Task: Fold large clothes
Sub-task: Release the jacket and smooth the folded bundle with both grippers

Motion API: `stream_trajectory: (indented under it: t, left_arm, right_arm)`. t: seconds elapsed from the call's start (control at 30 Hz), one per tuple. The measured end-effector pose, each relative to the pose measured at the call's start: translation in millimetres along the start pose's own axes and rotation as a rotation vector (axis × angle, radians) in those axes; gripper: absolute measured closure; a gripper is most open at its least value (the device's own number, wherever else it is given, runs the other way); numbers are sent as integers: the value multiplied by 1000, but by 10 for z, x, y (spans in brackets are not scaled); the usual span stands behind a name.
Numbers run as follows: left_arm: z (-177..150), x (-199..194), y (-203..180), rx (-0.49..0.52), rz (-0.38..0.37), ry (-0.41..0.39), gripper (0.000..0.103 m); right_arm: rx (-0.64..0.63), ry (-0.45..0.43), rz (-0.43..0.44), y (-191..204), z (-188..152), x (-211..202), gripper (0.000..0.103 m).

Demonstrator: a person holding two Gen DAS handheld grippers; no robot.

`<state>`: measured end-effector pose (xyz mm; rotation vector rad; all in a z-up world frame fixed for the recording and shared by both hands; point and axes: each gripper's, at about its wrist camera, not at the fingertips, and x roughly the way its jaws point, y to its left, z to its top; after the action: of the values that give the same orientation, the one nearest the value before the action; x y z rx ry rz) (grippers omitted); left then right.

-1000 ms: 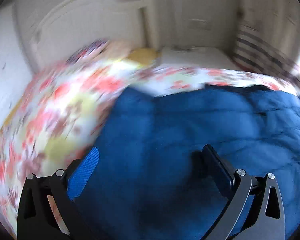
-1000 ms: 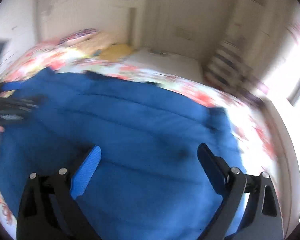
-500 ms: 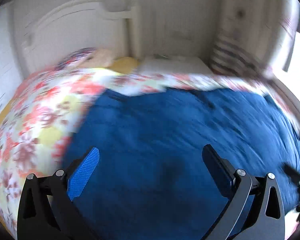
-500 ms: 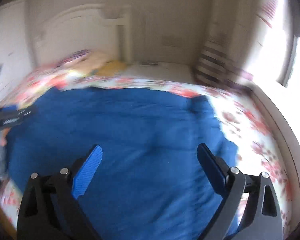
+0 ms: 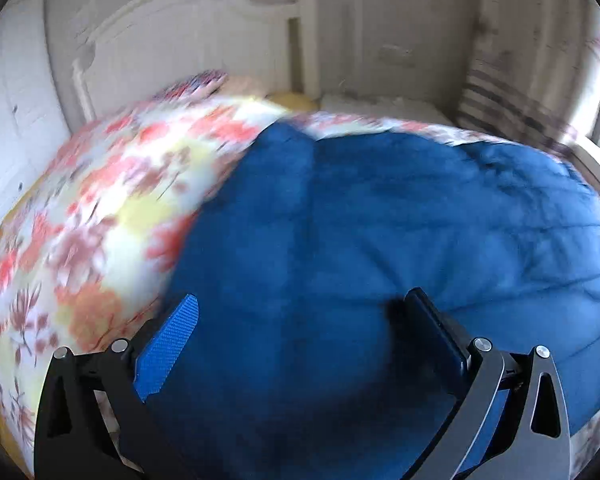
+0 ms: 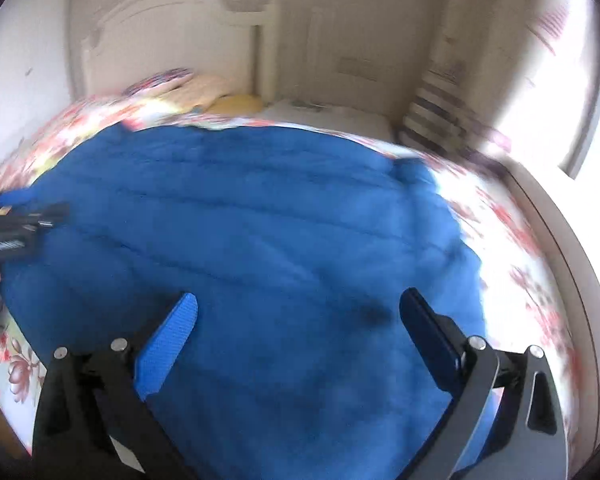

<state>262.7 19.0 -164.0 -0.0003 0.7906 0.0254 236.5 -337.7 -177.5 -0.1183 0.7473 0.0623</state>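
Observation:
A large blue quilted garment (image 5: 380, 220) lies spread flat on the bed, also filling the right wrist view (image 6: 240, 220). My left gripper (image 5: 300, 316) hovers open over its left part, close to the garment's left edge, with nothing between its fingers. My right gripper (image 6: 298, 312) stands open above the garment's right half, also holding nothing. At the far left of the right wrist view the left gripper (image 6: 16, 224) shows over the garment's left edge. Both views are blurred by motion.
The bed has a floral sheet (image 5: 92, 208) and a white headboard (image 5: 180, 36). Pillows (image 6: 204, 88) lie at its head. A white mattress (image 6: 332, 116) and a striped cushion (image 6: 436, 116) sit behind, with a bright window (image 6: 596, 132) at right.
The left wrist view has swung left, so more floral sheet shows. The right gripper has dropped closer to the garment. Both grippers stayed open.

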Motion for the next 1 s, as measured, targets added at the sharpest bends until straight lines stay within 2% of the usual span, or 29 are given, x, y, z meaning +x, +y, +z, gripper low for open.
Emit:
stream_trajectory:
  t: [0.03, 0.07, 0.17, 0.3, 0.4, 0.47, 0.57, 0.6, 0.67, 0.73, 0.83, 0.9, 1.0]
  left_arm:
    - [-32, 40, 90, -18, -48, 3, 4]
    - [-46, 54, 115, -20, -61, 3, 4]
    - [-23, 84, 1, 13, 0, 3, 4]
    - [2, -37, -22, -26, 31, 15, 4]
    - [-63, -336, -86, -21, -24, -39, 4]
    - [-143, -528, -330, 45, -89, -68, 4]
    - [-294, -533, -713, 142, -136, -44, 4]
    - [-374, -437, -846, 174, -117, -15, 4]
    - [-447, -366, -930, 195, -70, -24, 4]
    - [-420, -353, -913, 189, -88, -5, 4]
    - [-416, -349, -873, 199, -110, 4, 4]
    - [-426, -351, -839, 194, -112, 5, 4]
    - [-438, -381, -762, 181, -113, 11, 4]
  right_arm:
    - [24, 17, -15, -139, -81, 19, 3]
    - [51, 21, 5, -272, -167, 56, 3]
    - [115, 8, 82, -424, -298, 131, 3]
    - [100, 22, 54, -381, -258, 173, 2]
    - [108, 35, -5, -318, -188, 94, 5]
    - [91, -9, -16, -181, -176, -132, 5]
    - [39, -85, 70, 170, -152, -394, 5]
    - [3, -84, 100, 315, -160, -399, 5]
    - [-82, -48, 122, 604, -211, -277, 5]
    - [-128, 6, 89, 753, -305, -51, 3]
    - [-102, 6, 127, 665, -317, -29, 3]
    - [-105, 14, 96, 563, -322, -68, 3]
    - [-26, 8, 49, 220, -351, -169, 3]
